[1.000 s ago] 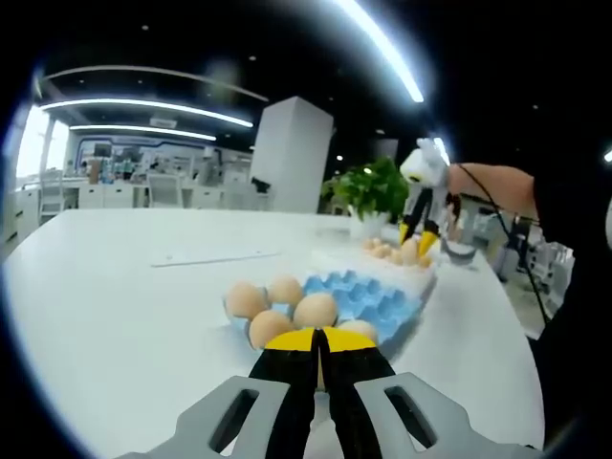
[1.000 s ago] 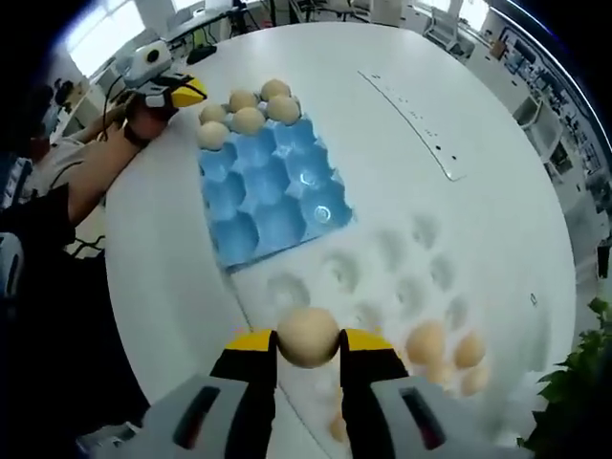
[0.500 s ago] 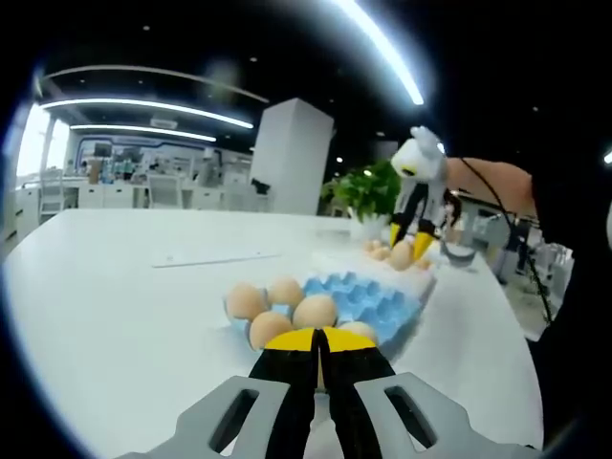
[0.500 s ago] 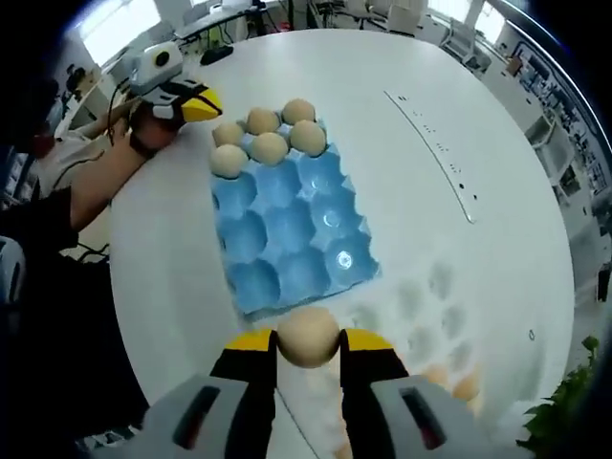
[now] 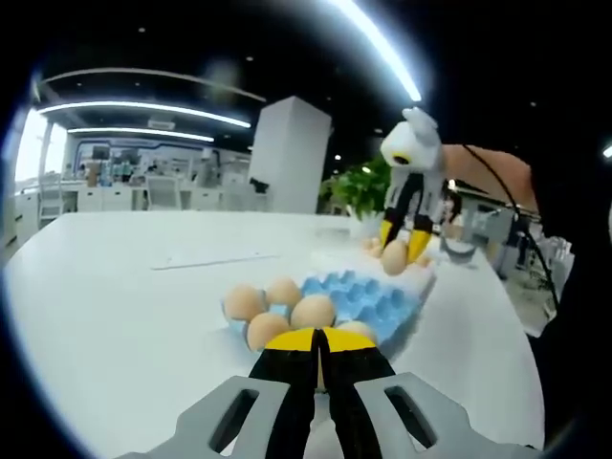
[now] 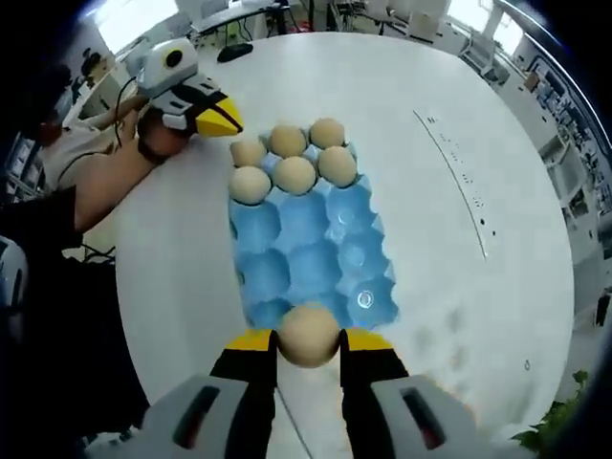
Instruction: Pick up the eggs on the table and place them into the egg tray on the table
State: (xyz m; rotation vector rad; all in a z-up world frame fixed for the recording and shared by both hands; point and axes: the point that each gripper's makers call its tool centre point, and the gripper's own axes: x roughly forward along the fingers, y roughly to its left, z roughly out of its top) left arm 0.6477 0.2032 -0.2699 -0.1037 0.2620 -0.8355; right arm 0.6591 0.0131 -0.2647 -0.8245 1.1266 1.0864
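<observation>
Left gripper view: left hand-held gripper (image 5: 319,342) shut tight with nothing in it, low by the blue egg tray (image 5: 368,296) on the white bench (image 5: 124,306). Five eggs already sitting in the near end. Right gripper view: right hand-held gripper (image 6: 309,346) squeezing one egg (image 6: 309,335), over the tray's empty end. Lots of cups to fill yet.
</observation>
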